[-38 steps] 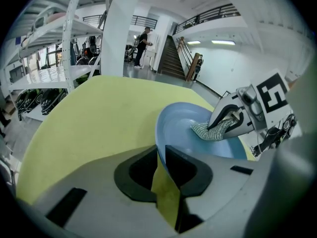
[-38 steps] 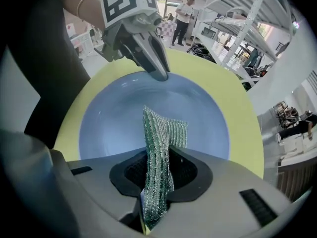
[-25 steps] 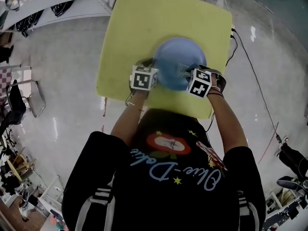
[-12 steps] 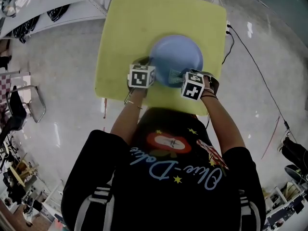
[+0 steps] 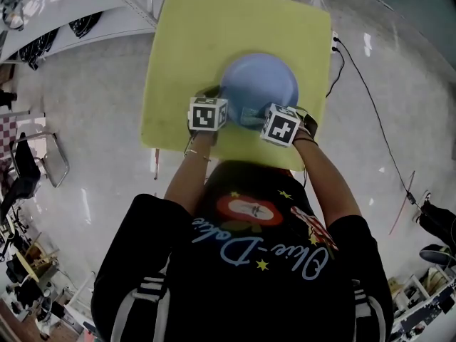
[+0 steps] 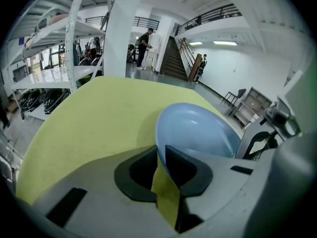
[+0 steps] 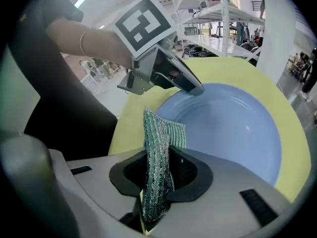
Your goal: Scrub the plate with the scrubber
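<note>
A light blue plate (image 5: 258, 80) rests on the yellow table (image 5: 192, 41), tipped up at its near left side. My left gripper (image 5: 221, 111) is shut on the plate's near left rim (image 6: 159, 150); the right gripper view shows this grip (image 7: 194, 89) too. My right gripper (image 5: 258, 117) is shut on a green scrubber (image 7: 154, 157), which stands upright between the jaws. The scrubber's far end (image 7: 171, 130) lies at the plate's (image 7: 233, 128) near rim. In the head view the scrubber (image 5: 251, 115) shows as a small green patch on the plate's near edge.
The person's arms and dark top fill the near part of the head view. White shelving (image 5: 64, 13) stands to the left of the table, a chair frame (image 5: 50, 159) sits on the floor at far left, and a cable (image 5: 370, 98) runs across the floor at right.
My right gripper has drawn the scrubber to the left and back toward the plate's near rim. The left gripper keeps its hold on the rim.
</note>
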Motion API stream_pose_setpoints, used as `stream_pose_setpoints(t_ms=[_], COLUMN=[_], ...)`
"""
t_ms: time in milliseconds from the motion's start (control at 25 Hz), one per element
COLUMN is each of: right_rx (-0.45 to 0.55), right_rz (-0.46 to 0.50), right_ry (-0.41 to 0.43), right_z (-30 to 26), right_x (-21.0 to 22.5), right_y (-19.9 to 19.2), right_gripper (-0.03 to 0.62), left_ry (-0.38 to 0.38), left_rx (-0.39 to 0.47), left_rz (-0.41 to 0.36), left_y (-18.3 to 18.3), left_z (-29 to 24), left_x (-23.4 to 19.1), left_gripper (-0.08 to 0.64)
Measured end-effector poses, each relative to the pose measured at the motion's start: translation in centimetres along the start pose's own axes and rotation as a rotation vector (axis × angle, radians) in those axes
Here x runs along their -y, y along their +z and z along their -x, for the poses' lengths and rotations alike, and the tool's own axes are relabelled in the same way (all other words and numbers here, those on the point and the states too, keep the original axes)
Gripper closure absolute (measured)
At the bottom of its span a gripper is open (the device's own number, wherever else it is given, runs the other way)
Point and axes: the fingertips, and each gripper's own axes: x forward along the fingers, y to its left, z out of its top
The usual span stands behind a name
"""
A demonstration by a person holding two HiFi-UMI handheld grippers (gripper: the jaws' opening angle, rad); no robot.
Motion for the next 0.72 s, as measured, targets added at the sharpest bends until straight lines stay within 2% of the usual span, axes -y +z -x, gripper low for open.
stream_pose_setpoints(t_ms=[160,320,480,720], right_rx=[0.038,0.126,0.291,0.559], right_rz=[0.028,-0.014,-0.115,-0.284], right_ry=[-0.065,-0.15,-0.24,-0.359], right_z=[0.6,1.9,4.0,9.5], right_x=[0.5,1.3,2.4,4.0], right_y=[0.3,0.7,1.9,4.2], right_gripper=[0.526,0.532,0.534,0.534], left_ry=[0.006,0.037,0.044,-0.017], left_rx=[0.033,0.121,0.233,0.373], left_rz=[-0.012,-0.052,-0.074,-0.229], left_y=[0.3,1.8,4.1,7.4], left_z=[0.1,1.0,3.1,6.9], left_x=[0.0,0.0,0.1,3.5], left_gripper=[0.506,0.505,0.519,0.547])
